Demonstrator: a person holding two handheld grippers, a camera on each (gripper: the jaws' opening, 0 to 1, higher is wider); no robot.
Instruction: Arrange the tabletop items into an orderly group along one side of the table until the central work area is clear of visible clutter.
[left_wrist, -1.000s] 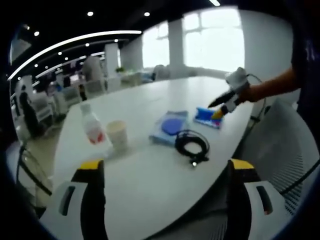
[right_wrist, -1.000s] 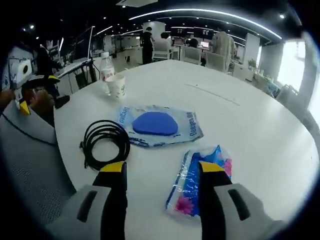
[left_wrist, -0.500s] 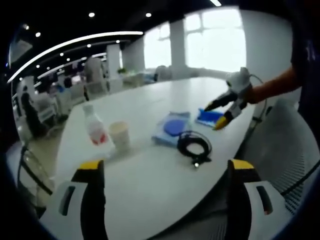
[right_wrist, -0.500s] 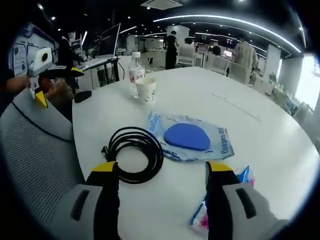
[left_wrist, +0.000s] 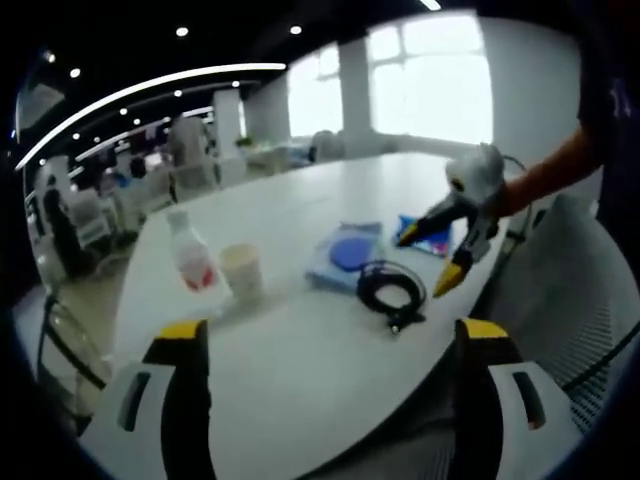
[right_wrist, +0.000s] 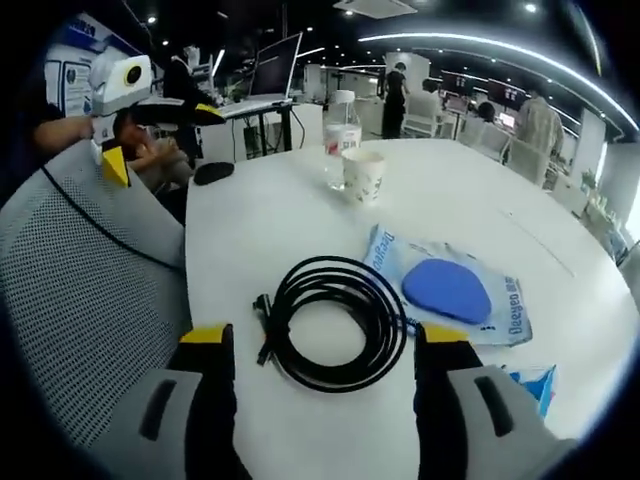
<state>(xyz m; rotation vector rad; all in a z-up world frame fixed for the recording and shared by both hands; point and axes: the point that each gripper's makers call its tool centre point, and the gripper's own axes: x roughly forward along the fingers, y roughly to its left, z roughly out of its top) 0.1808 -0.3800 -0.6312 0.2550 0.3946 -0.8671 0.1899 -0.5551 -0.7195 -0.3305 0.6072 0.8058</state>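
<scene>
My right gripper (right_wrist: 320, 345) has swung off the blue tissue pack (right_wrist: 530, 380) and now sits over the black cable coil (right_wrist: 335, 320).

My right jaws stand wide apart with nothing between them, the coil lying flat on the white surface (right_wrist: 280, 210) just ahead of their yellow tips. Beside the coil lies the clear packet with the blue pad (right_wrist: 450, 292), and the tissue pack is at the view's edge past my right jaw. Farther off, the paper cup (right_wrist: 363, 175) stands just beside the water bottle (right_wrist: 340, 125). My left gripper (left_wrist: 325, 345) hangs back from the surface edge, jaws also wide open and empty. From there I see the bottle (left_wrist: 188, 252) and cup (left_wrist: 243, 272) to the left, the coil (left_wrist: 390, 290) and packet (left_wrist: 345, 255) to the right, and my right gripper (left_wrist: 440, 250) above the coil.
</scene>
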